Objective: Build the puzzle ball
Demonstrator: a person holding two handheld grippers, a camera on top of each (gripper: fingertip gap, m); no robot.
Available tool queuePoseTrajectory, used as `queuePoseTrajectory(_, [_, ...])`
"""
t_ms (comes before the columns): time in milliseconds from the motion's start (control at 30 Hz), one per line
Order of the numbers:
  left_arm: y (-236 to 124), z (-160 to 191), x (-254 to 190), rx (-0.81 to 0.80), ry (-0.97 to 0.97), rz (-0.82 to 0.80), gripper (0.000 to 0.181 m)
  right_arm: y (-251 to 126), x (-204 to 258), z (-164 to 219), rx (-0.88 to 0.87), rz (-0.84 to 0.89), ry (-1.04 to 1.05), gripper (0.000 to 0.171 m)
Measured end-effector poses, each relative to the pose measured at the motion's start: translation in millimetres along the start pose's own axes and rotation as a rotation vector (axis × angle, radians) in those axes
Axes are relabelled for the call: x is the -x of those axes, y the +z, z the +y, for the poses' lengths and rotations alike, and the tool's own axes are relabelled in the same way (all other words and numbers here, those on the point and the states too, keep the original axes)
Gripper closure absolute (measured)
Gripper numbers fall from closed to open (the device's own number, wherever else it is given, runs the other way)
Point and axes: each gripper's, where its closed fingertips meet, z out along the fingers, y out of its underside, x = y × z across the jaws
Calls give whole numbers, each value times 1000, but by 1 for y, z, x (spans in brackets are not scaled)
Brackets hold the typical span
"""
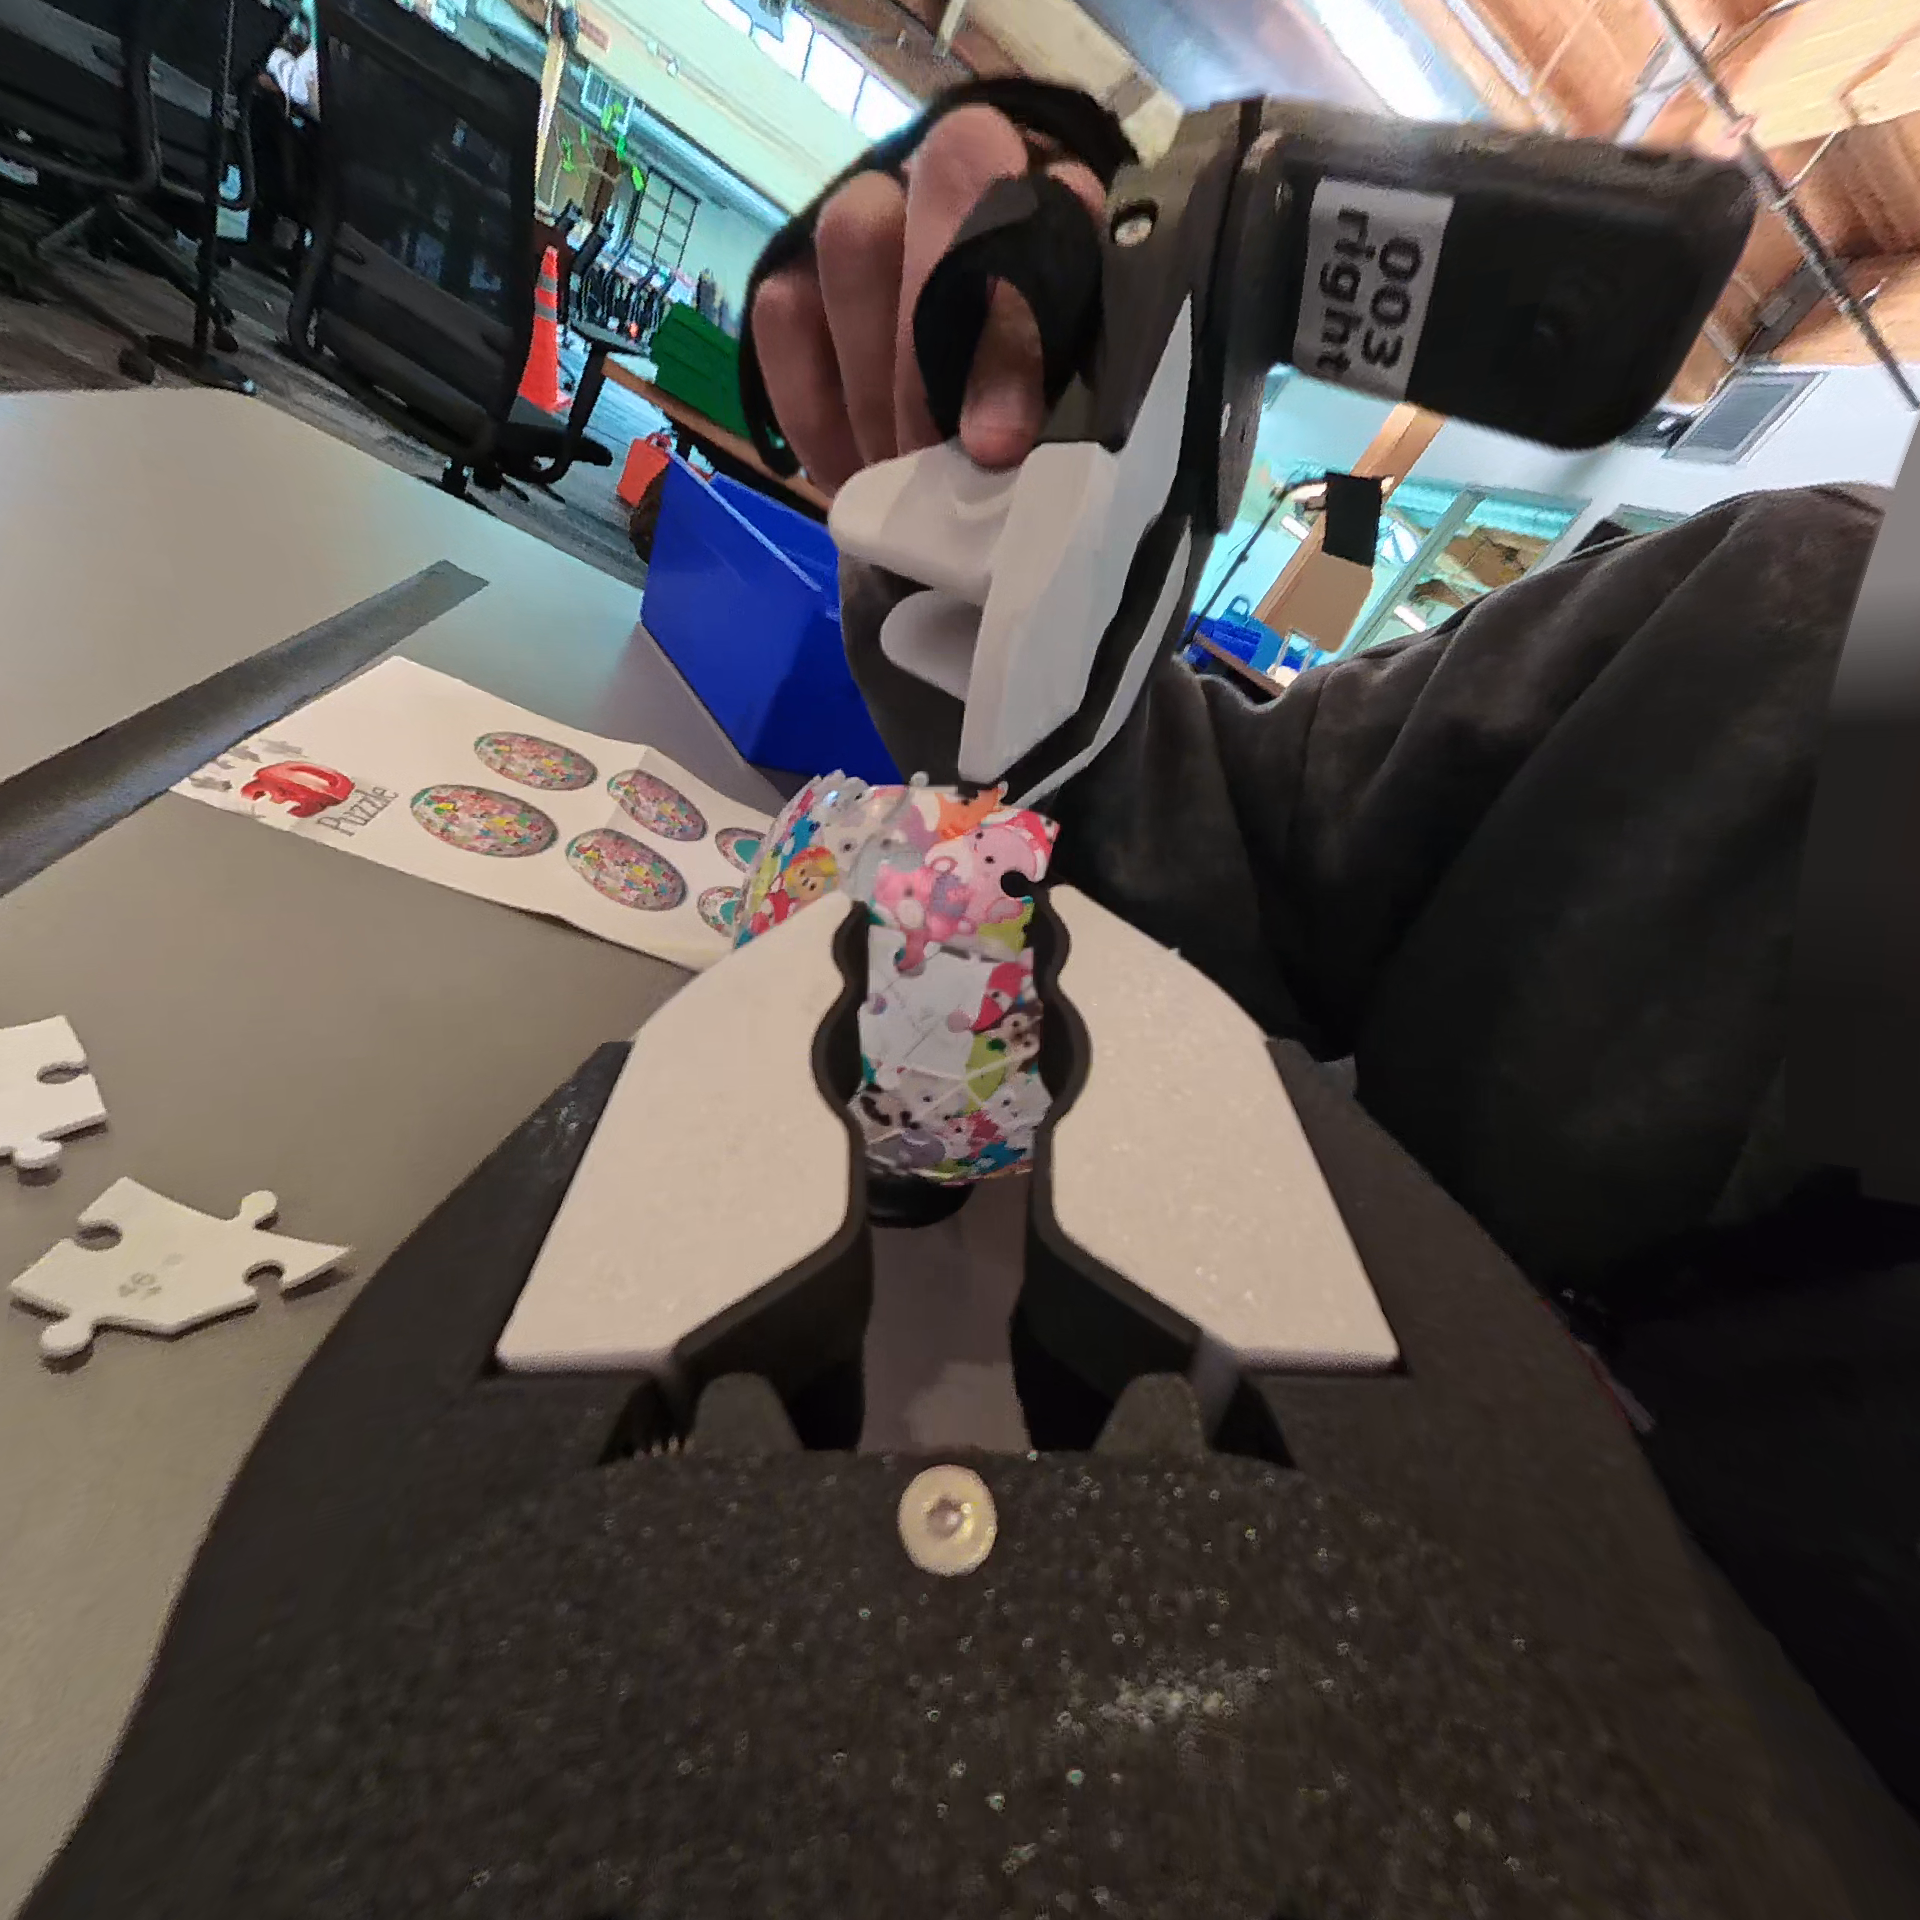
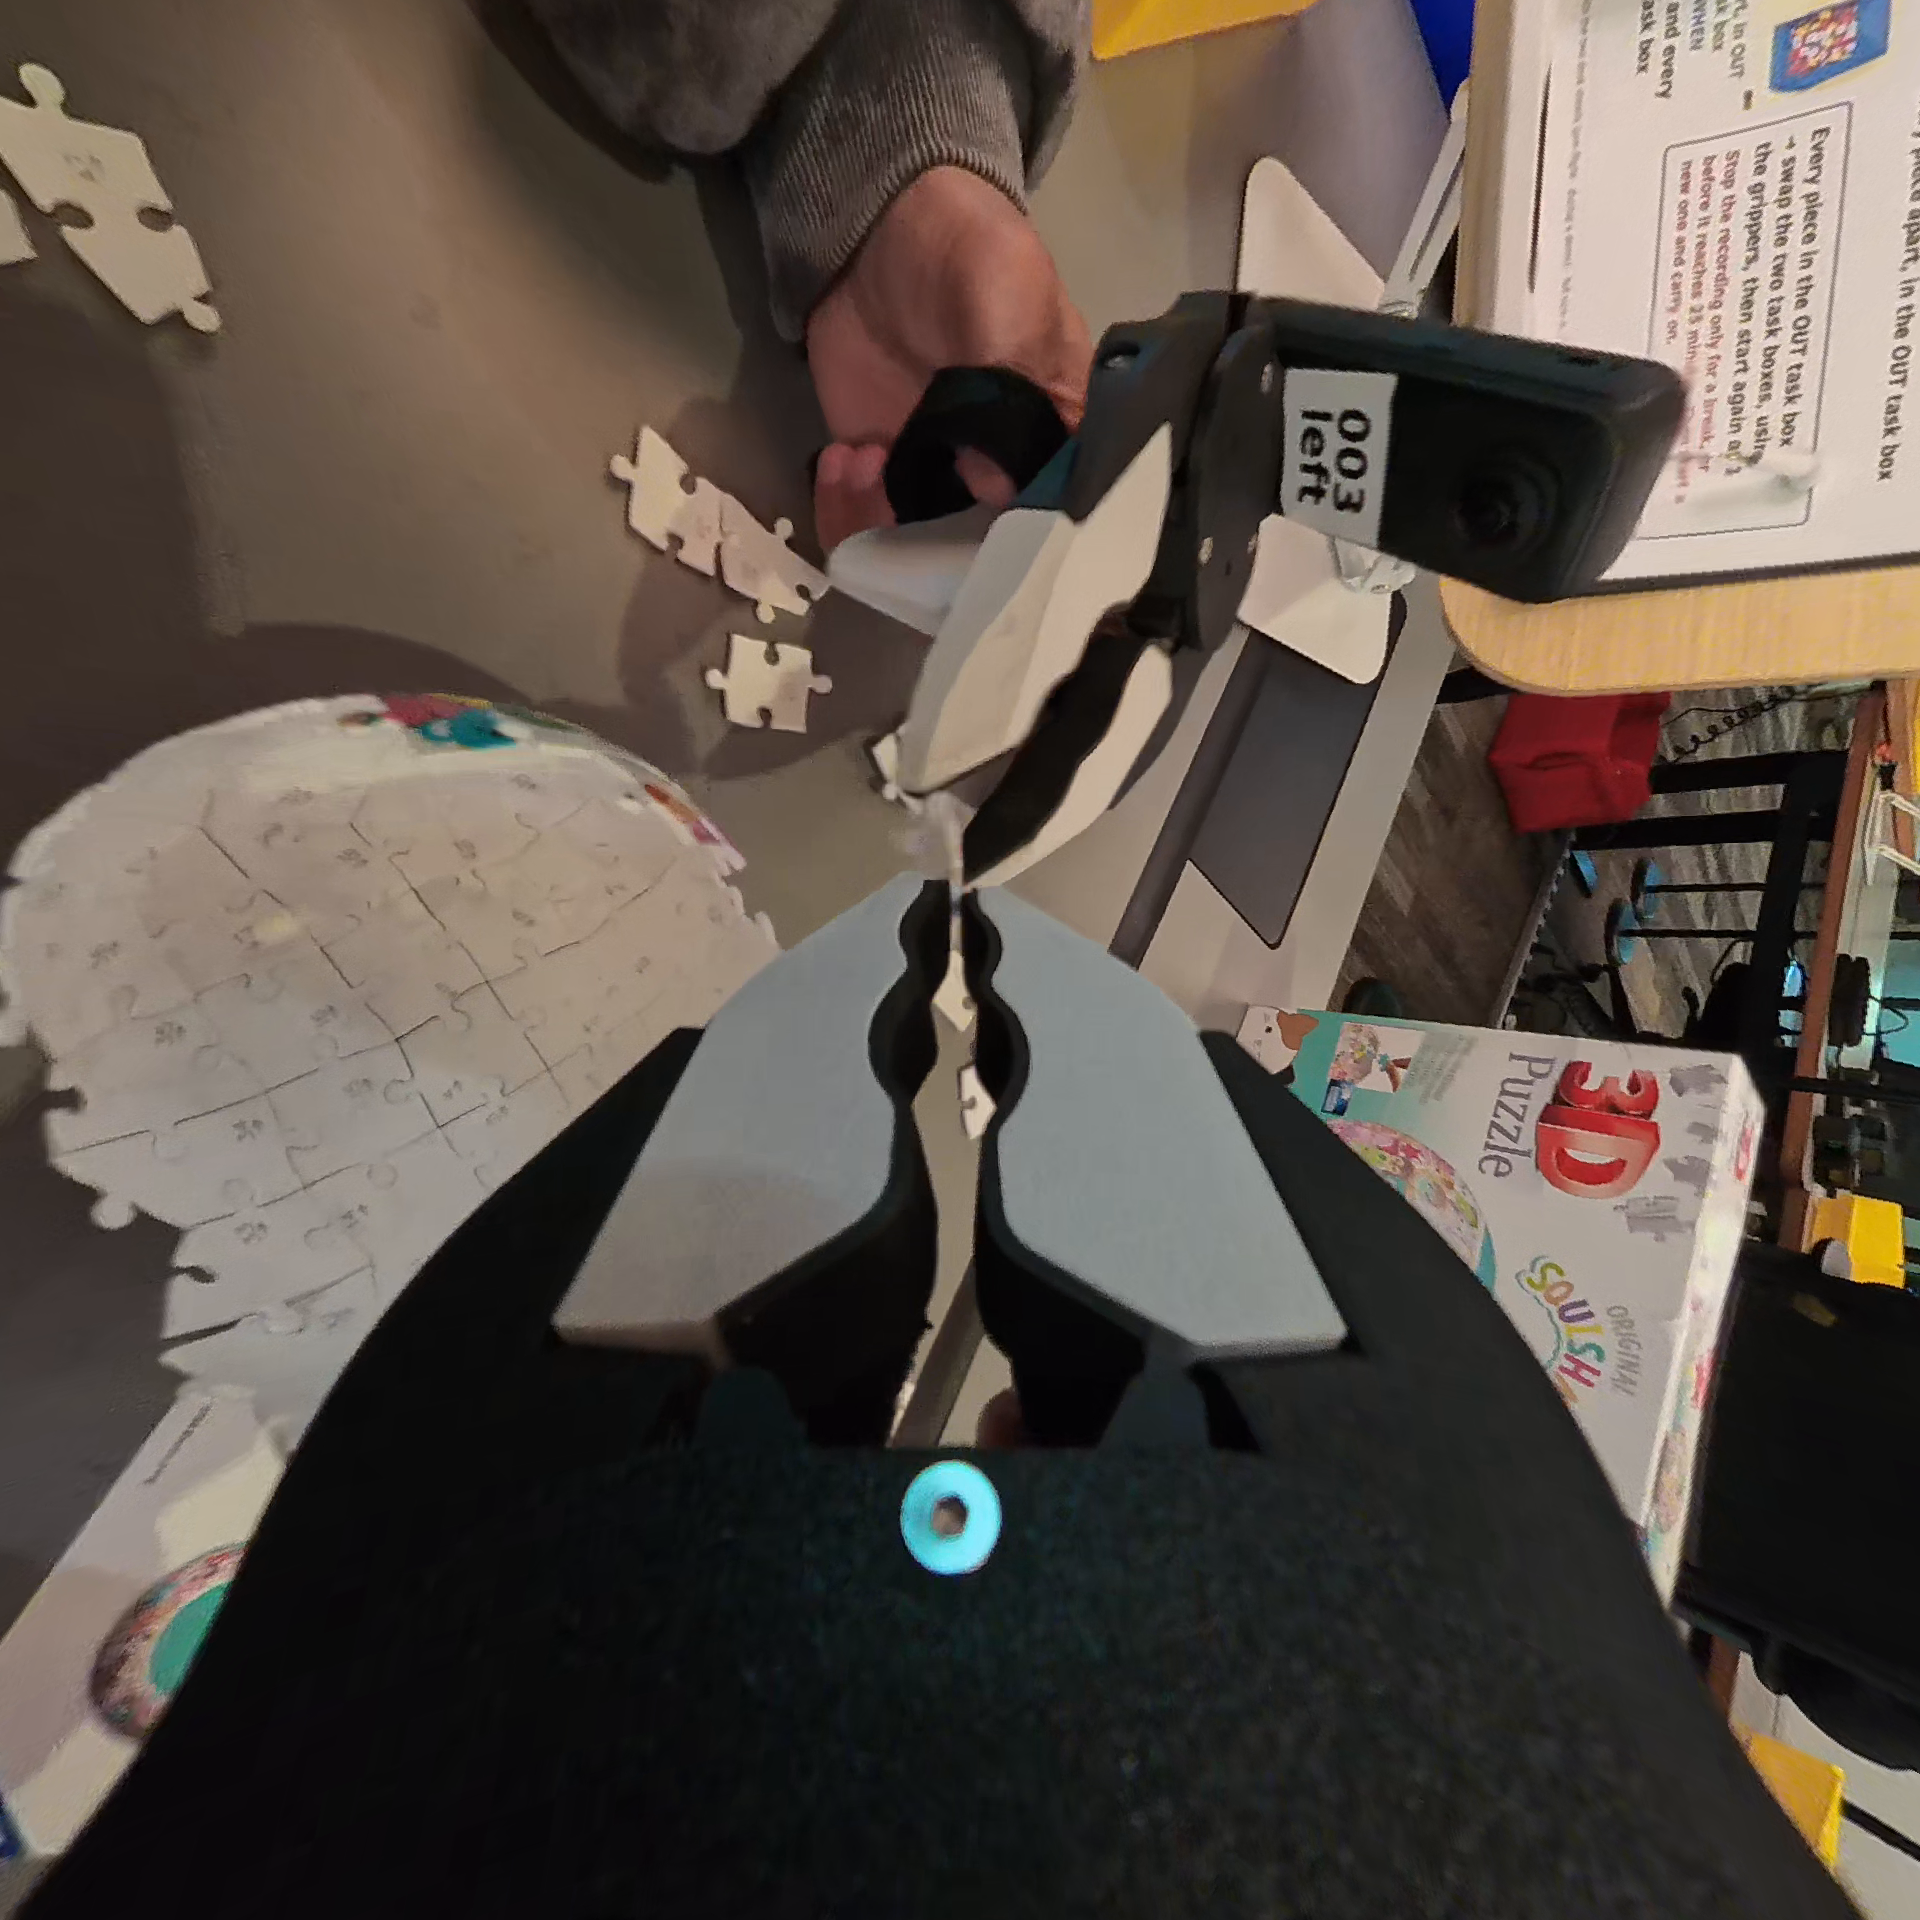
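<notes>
Both grippers point(image 1: 948, 925) apparently pinch one puzzle strip point(image 1: 951, 997)

The strip of joined puzzle pieces point(image 1: 951, 997) is printed with pink, white, green and yellow cartoon animals. Loose puzzle pieces point(image 1: 171, 1270) show plain white backs on the grey table point(image 1: 312, 1039). The bin point(image 1: 748, 634) is bright blue, the traffic cone point(image 1: 542, 332) orange.

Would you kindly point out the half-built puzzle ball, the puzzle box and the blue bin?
half-built puzzle ball point(image 2: 312, 997): right wrist view, white inner surface.
puzzle box point(image 2: 1538, 1226): right wrist view, printed top face.
blue bin point(image 1: 748, 634): left wrist view, side wall.
</notes>
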Motion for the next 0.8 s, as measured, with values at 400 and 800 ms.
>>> queuePoseTrajectory(400, [-6, 28, 22, 147, 68, -240, 156, -3, 19, 10, -32, -33, 21, 169])
queuePoseTrajectory(800, [-3, 28, 16, 142, 113, -239, 162, 15, 30, 14, -110, -116, -220, 169])
